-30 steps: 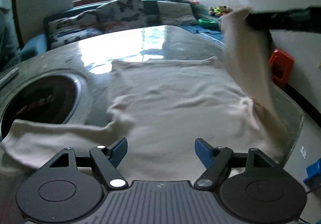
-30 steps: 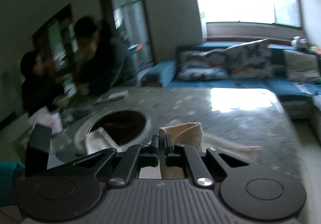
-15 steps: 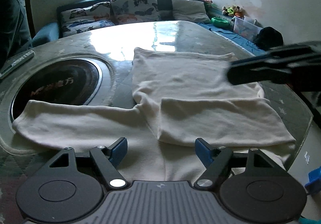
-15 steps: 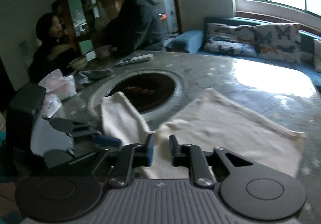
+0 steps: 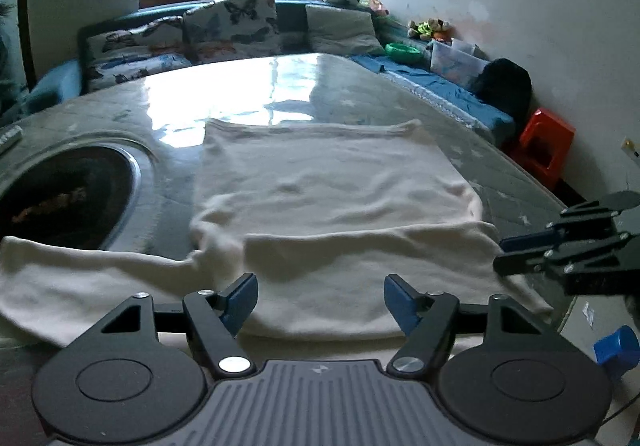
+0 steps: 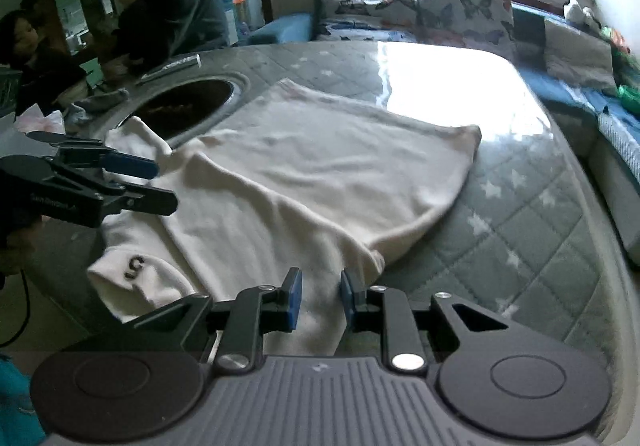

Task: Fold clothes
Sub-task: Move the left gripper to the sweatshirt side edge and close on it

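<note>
1. While the left sleeve [image 5: 80,274] lies stretched out to the left, its cuff end over the rim of the dark round recess [image 5: 60,198], the cream long-sleeved top [image 5: 332,186] is spread flat on the quilted table [image 5: 240,86] with its right sleeve [image 5: 360,258] already laid across the body
2. The left gripper [image 5: 320,298] hangs over the near edge of the top with its jaws released and wide, nothing between them
3. The right gripper [image 6: 318,300] sits at the near right shoulder; its jaws have just been opening and stand a little apart, with cloth below them but none pinched
4. The step in hand looks like folding in the left sleeve: better to pinch it close to the cuff, lift only enough to clear the body, carry it right, and lay it level with the first sleeve so both run parallel
5. The near edge of the top droops at the table's near rim, so a pull towards the near side could drag it off
6. The table is bare on the far side and the right; two people [image 6: 172,6] sit at the far left, so sweeps should stay short of them
</note>
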Demonstrator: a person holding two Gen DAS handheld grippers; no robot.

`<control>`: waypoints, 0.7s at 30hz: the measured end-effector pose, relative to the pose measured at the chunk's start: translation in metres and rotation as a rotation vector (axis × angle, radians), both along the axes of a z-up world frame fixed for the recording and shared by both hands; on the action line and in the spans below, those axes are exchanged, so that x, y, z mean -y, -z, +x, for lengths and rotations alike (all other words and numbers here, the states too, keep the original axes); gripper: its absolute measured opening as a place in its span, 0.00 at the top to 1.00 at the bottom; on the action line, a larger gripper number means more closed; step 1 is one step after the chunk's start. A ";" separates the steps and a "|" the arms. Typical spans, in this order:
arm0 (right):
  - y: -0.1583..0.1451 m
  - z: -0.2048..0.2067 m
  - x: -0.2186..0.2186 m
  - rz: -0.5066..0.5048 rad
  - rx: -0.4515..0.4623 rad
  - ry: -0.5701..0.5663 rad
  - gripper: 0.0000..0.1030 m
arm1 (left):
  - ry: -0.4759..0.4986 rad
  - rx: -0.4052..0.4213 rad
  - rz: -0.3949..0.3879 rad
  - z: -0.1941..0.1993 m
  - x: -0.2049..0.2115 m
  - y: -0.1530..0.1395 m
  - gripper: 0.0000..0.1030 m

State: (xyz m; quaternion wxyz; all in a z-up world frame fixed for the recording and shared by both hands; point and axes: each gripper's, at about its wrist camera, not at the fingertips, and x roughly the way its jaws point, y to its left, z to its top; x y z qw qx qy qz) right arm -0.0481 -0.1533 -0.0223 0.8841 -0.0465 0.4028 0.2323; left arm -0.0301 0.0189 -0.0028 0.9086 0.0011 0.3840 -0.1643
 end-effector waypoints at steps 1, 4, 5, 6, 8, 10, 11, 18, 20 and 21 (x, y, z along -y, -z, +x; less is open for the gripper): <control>0.003 0.001 0.000 -0.016 0.001 0.003 0.80 | 0.000 -0.014 -0.001 0.003 0.001 0.004 0.31; 0.000 0.001 0.000 -0.031 0.023 0.002 0.80 | -0.003 -0.038 0.007 0.007 0.001 0.012 0.31; -0.003 0.000 0.000 -0.034 0.036 -0.001 0.80 | -0.001 -0.036 0.007 0.006 0.001 0.011 0.31; -0.007 0.000 -0.001 -0.028 0.054 -0.004 0.80 | -0.001 -0.035 0.005 0.006 0.001 0.011 0.31; -0.014 0.001 -0.003 -0.004 0.092 -0.011 0.80 | -0.009 -0.039 -0.007 0.005 -0.002 0.011 0.31; -0.012 0.007 -0.009 0.009 0.088 -0.021 0.80 | -0.023 -0.037 -0.018 0.004 -0.005 0.008 0.31; -0.010 0.010 -0.012 0.013 0.082 -0.027 0.80 | -0.037 -0.035 -0.021 0.003 -0.008 0.007 0.31; 0.005 0.019 -0.020 -0.009 0.058 -0.040 0.78 | -0.209 -0.006 -0.008 0.001 -0.045 -0.008 0.31; 0.004 0.018 -0.021 -0.014 0.061 -0.048 0.78 | -0.263 -0.002 0.010 0.003 -0.055 -0.009 0.31; 0.004 0.017 -0.021 -0.017 0.061 -0.049 0.78 | -0.293 0.001 0.023 0.003 -0.060 -0.009 0.31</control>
